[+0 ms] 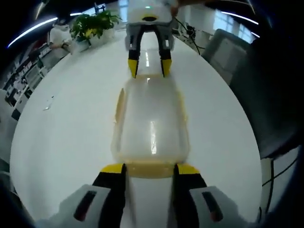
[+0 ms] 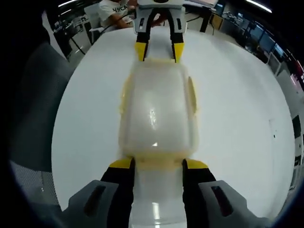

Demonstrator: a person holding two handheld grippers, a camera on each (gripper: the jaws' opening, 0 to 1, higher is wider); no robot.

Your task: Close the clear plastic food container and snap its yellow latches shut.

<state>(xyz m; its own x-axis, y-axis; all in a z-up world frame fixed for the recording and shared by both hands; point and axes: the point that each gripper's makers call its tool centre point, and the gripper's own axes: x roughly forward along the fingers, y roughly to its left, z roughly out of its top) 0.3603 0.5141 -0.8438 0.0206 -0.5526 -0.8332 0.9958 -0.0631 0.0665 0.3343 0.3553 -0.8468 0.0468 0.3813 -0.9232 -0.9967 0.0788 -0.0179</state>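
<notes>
Two claws meet a clear food container from opposite ends on a white worktop.

Left gripper view: the left claw (image 1: 150,167) is released, its yellow tips spread at the near yellow latch (image 1: 150,168) of the container (image 1: 151,124), lid on; the right claw (image 1: 149,66) faces it at the far end.
Right gripper view: the right claw (image 2: 158,164), jaws apart, sits at the container's (image 2: 157,114) near end on the worktop (image 2: 237,123), the left claw (image 2: 159,51) opposite.

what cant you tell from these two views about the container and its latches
- Left gripper view: whether the end latch of the container is snapped; the left gripper tips crowd it and it is blurred.
- Right gripper view: the latch at the right gripper, same reason.
- Side latches: too blurred to tell their state.
- Lid seating: clear plastic and glare hide it.
</notes>
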